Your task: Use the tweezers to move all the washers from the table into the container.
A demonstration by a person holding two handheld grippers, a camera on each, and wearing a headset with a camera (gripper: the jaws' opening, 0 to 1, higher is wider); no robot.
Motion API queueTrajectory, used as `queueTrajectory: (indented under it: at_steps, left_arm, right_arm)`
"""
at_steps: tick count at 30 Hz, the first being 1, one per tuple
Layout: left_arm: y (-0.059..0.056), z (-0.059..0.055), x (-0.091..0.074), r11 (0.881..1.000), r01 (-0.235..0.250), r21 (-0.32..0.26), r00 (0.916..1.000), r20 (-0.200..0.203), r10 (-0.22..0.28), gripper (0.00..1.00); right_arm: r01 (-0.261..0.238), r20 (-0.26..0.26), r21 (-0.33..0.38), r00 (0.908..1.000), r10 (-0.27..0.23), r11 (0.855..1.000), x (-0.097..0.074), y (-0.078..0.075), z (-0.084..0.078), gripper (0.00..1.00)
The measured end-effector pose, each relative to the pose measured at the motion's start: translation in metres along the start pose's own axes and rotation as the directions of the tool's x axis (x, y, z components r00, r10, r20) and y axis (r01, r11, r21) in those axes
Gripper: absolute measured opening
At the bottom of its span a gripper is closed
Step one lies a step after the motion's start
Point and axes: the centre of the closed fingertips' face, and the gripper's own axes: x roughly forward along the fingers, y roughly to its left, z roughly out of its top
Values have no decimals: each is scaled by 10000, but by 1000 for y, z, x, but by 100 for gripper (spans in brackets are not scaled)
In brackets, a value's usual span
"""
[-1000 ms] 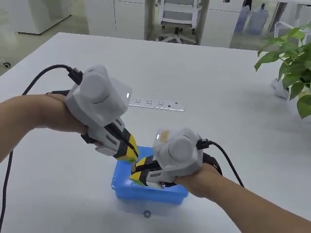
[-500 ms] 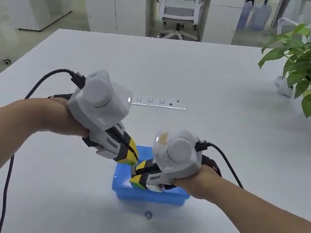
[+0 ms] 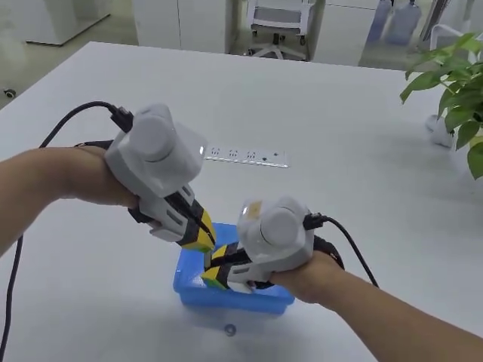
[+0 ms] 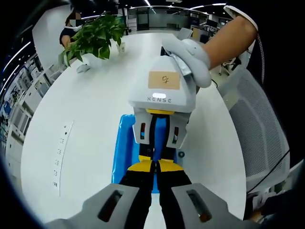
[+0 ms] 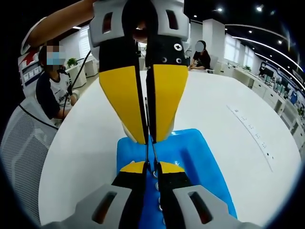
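A blue container sits on the white table near me. Both grippers meet tip to tip just above it. My left gripper slants down from the left. My right gripper points back at it from the right. In the right gripper view thin metal tweezers run from the left gripper's yellow jaws down into my right gripper, and both are shut on them. Small washers lie inside the container. One washer lies on the table in front of it. The left gripper view has my left gripper facing the right gripper.
A white power strip lies farther back on the table. A green plant stands at the right edge. Cables trail from both grippers. An office chair stands beyond the table's far edge, and people sit nearby in the right gripper view.
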Motion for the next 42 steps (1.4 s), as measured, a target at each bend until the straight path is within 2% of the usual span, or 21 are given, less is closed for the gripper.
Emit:
queueTrajectory:
  at_steps: [13,26,36,42]
  left_arm:
    - [-8,16,-14,9992,-204,333,9998,20,204,5]
    - [-25,34,-27,9980,-337,537,9993,162,328,5]
    - [-38,43,-33,9966,-412,717,9990,208,398,5]
    - [-45,44,-32,9963,-416,748,9990,173,404,5]
  right_arm:
    - [266,159,-263,9995,-262,9993,-17,5,14,11]
    - [498,206,-631,9986,-485,9968,-37,18,26,10]
    - [626,263,-791,9978,-606,9949,-49,31,29,10]
    - [672,257,-787,9975,-653,9946,-54,38,25,10]
